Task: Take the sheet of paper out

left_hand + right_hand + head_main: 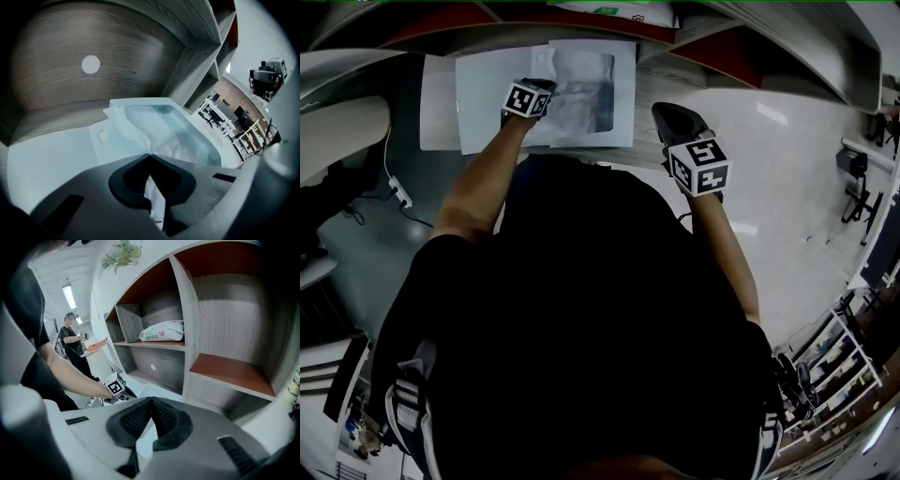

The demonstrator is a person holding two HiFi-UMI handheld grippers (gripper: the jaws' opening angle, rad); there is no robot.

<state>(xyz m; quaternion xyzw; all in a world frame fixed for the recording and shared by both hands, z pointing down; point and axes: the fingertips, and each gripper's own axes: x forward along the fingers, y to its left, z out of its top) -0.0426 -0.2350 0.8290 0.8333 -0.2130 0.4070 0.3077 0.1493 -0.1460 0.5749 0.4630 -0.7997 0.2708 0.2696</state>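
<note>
**Left jaws clenched on the rumpled sheet at the folder's mouth**

A grey wood-grain worktop (654, 75) runs across the top of the head view. It sits under a shelf unit of grey wood with reddish-brown boards (225, 369). In the right gripper view a white printed bag (164, 330) lies in an upper compartment, and a person (71, 341) stands at the far left. A glossy pale floor (797, 159) fills the right side of the head view.

At upper centre of the worktop lies a translucent pale-blue plastic folder (591, 94). The white sheet of paper (159, 136) is creased and crumpled. It rests partly inside the folder, with its near edge raised towards the camera.

The left gripper (150, 156) has its jaws clenched on that edge, and a strip of paper shows below the tips. The right gripper (151, 402) is to the right of the folder, apart from it. Its jaws are closed tip to tip with nothing between them.
</note>
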